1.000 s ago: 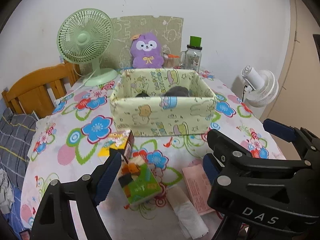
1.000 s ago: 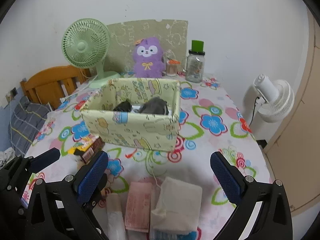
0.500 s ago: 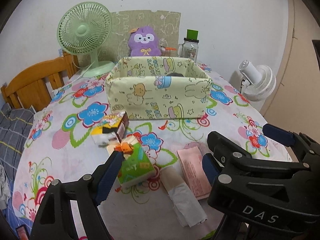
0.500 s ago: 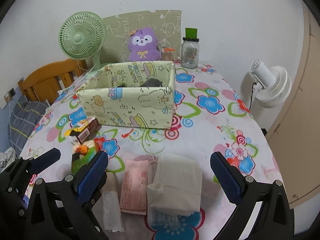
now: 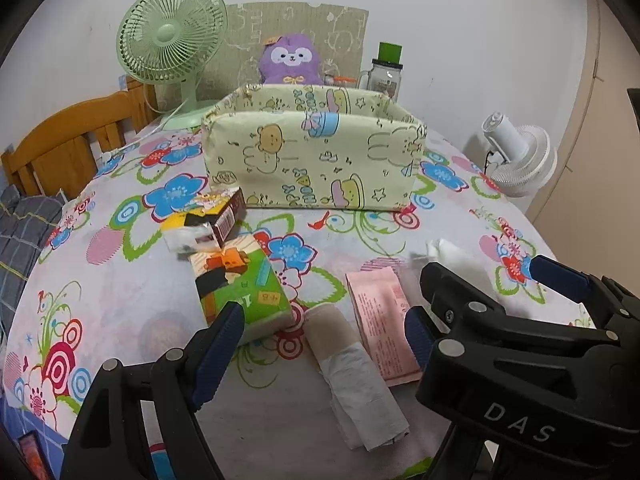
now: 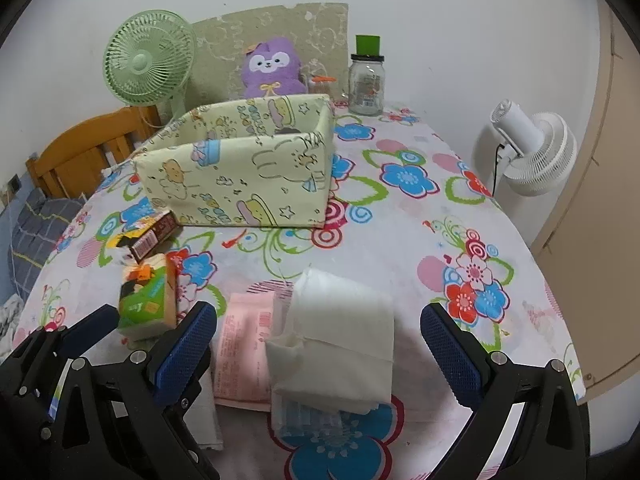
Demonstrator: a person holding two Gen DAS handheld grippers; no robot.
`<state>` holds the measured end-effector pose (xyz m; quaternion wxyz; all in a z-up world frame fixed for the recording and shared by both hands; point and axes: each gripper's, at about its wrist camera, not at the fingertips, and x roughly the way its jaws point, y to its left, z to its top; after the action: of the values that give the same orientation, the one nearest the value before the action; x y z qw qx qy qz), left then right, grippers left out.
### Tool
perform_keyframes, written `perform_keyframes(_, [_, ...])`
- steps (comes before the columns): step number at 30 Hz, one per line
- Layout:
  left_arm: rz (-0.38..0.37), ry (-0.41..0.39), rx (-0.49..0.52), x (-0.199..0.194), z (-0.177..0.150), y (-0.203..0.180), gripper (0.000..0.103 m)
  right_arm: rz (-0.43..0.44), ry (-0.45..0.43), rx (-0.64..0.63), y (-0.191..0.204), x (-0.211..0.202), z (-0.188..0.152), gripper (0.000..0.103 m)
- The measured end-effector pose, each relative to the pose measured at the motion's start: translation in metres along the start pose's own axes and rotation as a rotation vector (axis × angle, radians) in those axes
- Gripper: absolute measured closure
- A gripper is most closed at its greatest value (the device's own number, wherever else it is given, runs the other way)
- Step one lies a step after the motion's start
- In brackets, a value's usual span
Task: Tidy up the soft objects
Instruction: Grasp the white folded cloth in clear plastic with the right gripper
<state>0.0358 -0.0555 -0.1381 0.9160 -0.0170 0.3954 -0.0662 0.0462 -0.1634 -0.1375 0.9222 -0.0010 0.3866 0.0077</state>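
We hold our left tool (image 5: 320,344) wide above a rolled tissue pack (image 5: 352,364), with a green tissue pack (image 5: 240,288) by its left finger. Our right tool (image 6: 320,344) gapes wide over a folded white cloth (image 6: 340,332) beside a pink packet (image 6: 244,344). The fabric bin (image 6: 240,176) sits farther back on the table (image 6: 400,240).
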Motion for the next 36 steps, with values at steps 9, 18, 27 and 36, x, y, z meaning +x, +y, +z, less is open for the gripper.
perform_keyframes(9, [0.018,0.047,0.017,0.018,-0.002,-0.005,0.019,-0.005,0.057,0.026,-0.010,0.021,-0.008,0.009])
perform_keyframes(18, [0.024,0.058,0.026,0.023,-0.001,-0.006,0.019,0.058,0.130,0.076,-0.019,0.037,-0.010,0.038])
perform_keyframes(27, [0.019,0.038,-0.006,0.016,0.005,0.003,0.019,0.039,0.070,0.021,-0.006,0.024,-0.001,0.068])
perform_keyframes(36, [0.065,0.043,-0.067,0.021,0.014,0.030,0.019,0.050,0.037,0.009,0.008,0.023,0.010,0.073])
